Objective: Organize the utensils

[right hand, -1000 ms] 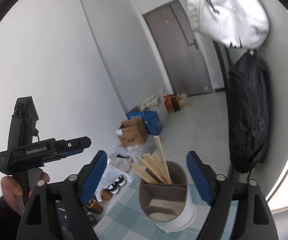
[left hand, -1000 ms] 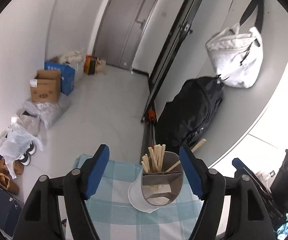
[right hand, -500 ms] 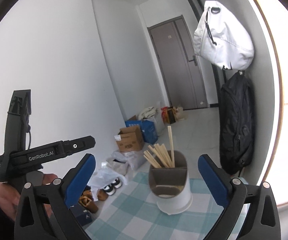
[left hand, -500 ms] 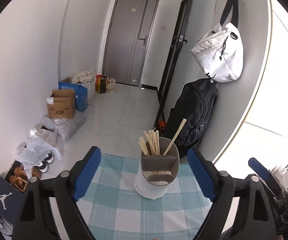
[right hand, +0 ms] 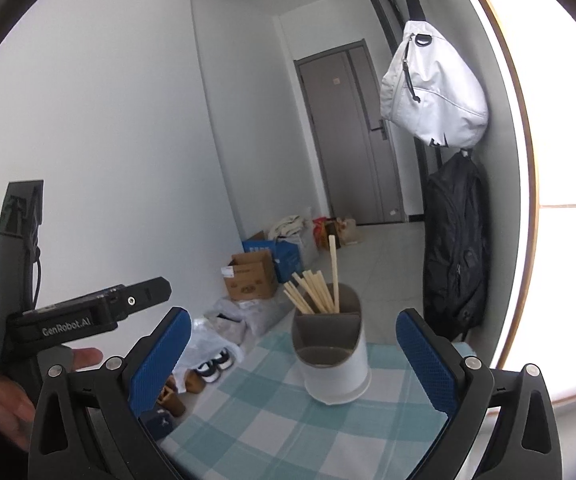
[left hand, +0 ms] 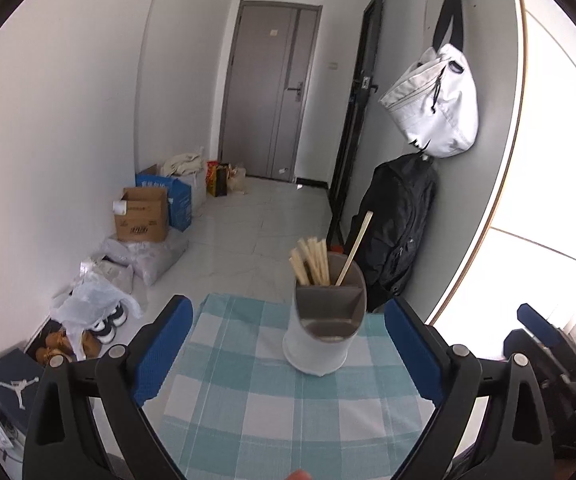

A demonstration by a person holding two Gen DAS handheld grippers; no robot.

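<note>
Chopsticks [left hand: 314, 262] are stood in the holder [left hand: 324, 328] on the cloth [left hand: 247, 412]. Both grippers, left [left hand: 288, 344] and right [right hand: 294, 354], are held wide open and empty.

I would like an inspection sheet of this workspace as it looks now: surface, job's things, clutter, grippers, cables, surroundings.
Surface: checked tablecloth, teal and white.
Job's things: utensil holder upright on the cloth; wooden chopsticks stand in its rear compartment, one long chopstick leaning right; front compartment looks empty.
Clutter: nothing seen on the cloth.
Grippers: left hand-held gripper open, empty; right hand-held gripper open, empty.
Cables: nothing seen.
Surroundings: cardboard box, shoes, black backpack, white bag, grey door.
</note>
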